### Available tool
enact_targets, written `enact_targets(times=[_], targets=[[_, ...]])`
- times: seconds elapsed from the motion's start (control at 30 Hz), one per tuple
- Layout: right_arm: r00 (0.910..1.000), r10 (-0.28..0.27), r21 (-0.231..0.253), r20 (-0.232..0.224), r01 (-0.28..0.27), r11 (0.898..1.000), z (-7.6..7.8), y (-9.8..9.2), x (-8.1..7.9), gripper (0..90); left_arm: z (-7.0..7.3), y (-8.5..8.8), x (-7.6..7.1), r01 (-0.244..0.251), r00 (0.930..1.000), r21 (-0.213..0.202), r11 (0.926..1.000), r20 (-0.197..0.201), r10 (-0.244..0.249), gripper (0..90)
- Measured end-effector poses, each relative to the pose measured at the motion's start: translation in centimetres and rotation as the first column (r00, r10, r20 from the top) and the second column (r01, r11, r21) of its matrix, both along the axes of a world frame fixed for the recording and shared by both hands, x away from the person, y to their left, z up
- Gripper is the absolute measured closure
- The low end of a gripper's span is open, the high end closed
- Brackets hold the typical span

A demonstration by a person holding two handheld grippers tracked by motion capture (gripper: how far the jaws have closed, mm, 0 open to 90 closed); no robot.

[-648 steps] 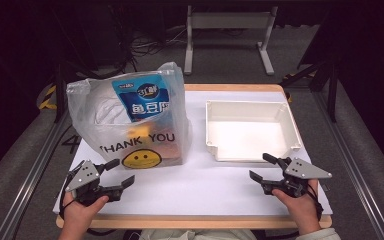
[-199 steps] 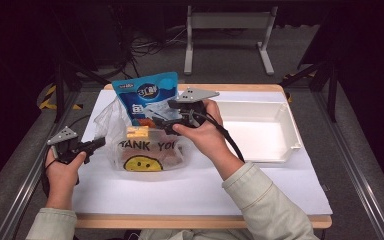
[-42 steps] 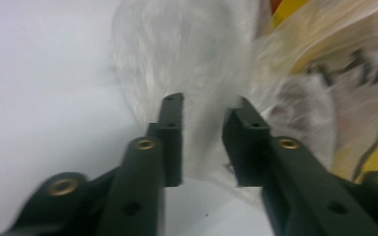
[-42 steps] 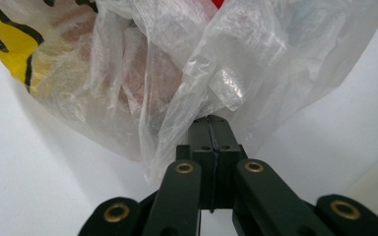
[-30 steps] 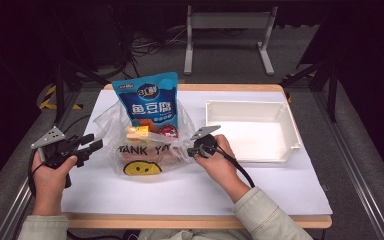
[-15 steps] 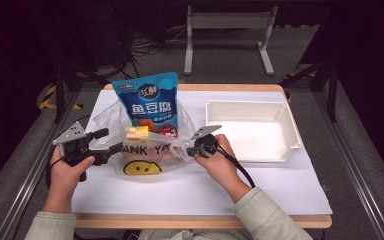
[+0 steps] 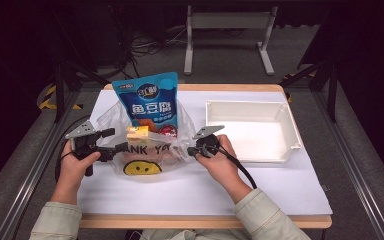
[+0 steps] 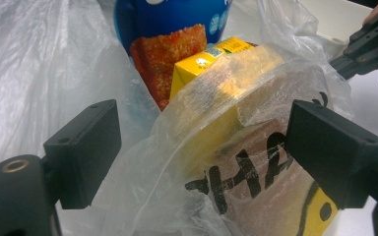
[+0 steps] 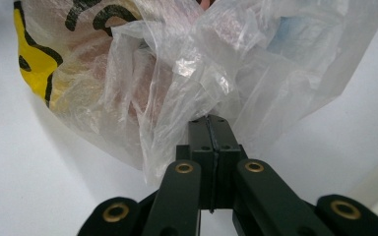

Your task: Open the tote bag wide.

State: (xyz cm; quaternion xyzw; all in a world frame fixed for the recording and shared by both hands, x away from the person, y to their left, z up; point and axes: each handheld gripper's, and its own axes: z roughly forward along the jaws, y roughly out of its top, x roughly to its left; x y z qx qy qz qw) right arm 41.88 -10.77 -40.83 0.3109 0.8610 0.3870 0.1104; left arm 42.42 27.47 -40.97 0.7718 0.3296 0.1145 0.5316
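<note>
The right gripper (image 9: pixel 210 129) is clenched on a fold of the plastic bag (image 7: pixel 150 150), the film between its jaws hidden from sight. The left gripper (image 7: pixel 111 141) has just spread its jaws, which now flank the bag's left side without pressing. Both hands rest low on the table (image 7: pixel 200 185). Half a second ago the left gripper stood farther from the bag. Inside, a blue pouch (image 7: pixel 149 102) stands upright behind a yellow carton (image 8: pixel 211 61).
</note>
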Motion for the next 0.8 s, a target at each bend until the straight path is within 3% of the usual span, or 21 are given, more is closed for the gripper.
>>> enact_targets(times=[0.2, 0.33, 0.43, 0.57, 0.6, 0.8], targets=[[1.0000, -0.001, 0.006, 0.001, 0.001, 1.000, 0.0, -0.1, -0.1, 90.0, -0.4, -0.3, 0.2, 0.028, 0.9991, 0.000, 0.9996, -0.030, -0.028, 23.1], [1.0000, 0.001, 0.010, 0.003, -0.001, 1.000, 0.1, 0.0, -0.1, 90.0, -0.4, -0.3, -0.1, 0.048, 0.9977, 0.011, 0.9988, -0.048, -0.048, 42.8], [1.0000, 0.002, 0.011, 0.004, -0.002, 1.000, 0.2, 0.0, -0.1, 90.0, -0.2, -0.2, -0.3, 0.054, 0.9969, 0.005, 0.9985, -0.057, -0.054, 48.6], [1.0000, 0.002, 0.010, 0.003, -0.002, 1.000, 0.2, -0.1, -0.1, 90.0, 0.1, 0.0, -0.7, 0.056, 0.9968, 0.016, 0.9983, -0.058, -0.055, 67.4], [1.0000, 0.001, 0.008, 0.005, -0.001, 1.000, 0.2, 0.0, -0.1, 90.0, 0.2, 0.1, -0.9, 0.056, 0.9969, 0.017, 0.9983, -0.057, -0.055, 67.4], [1.0000, 0.003, 0.009, 0.006, -0.003, 1.000, 0.3, 0.0, -0.1, 90.0, 0.9, 0.7, -1.8, 0.077, 0.9959, 0.007, 0.9970, -0.047, -0.077, 88.3]])
